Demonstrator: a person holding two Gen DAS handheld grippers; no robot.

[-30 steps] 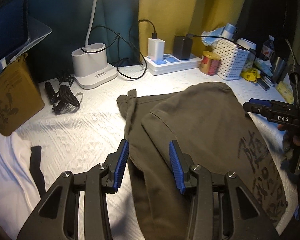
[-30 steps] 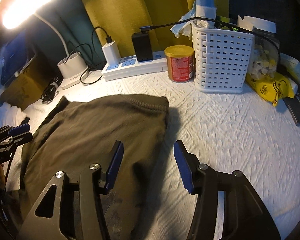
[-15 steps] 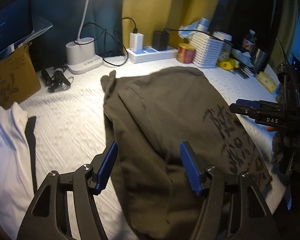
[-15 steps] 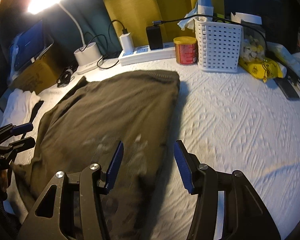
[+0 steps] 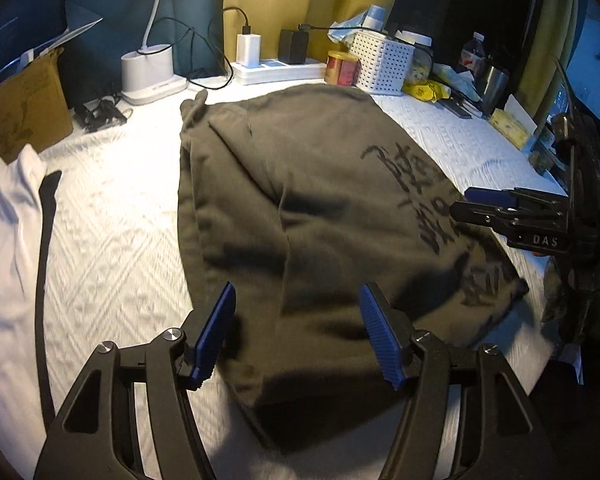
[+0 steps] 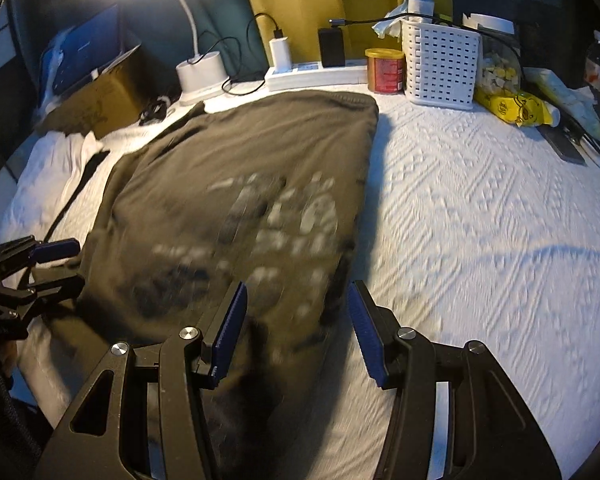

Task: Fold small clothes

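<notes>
Now both tongs hung released, left tongs point(image 5: 298, 334) and right tongs point(image 6: 296, 330), over the near end of one olive garment point(image 5: 300, 200) lying mid-surface. Best bite: its near corners, evenly, then lift together. Counted: one white garment point(image 5: 8, 220) at the left edge.

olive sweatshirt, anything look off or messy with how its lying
Mostly tidy: the olive sweatshirt lies folded lengthwise on the white bedspread. One odd bit: a small bunched-up nub of fabric sticks out at its far left corner, near the lamp base.
</notes>
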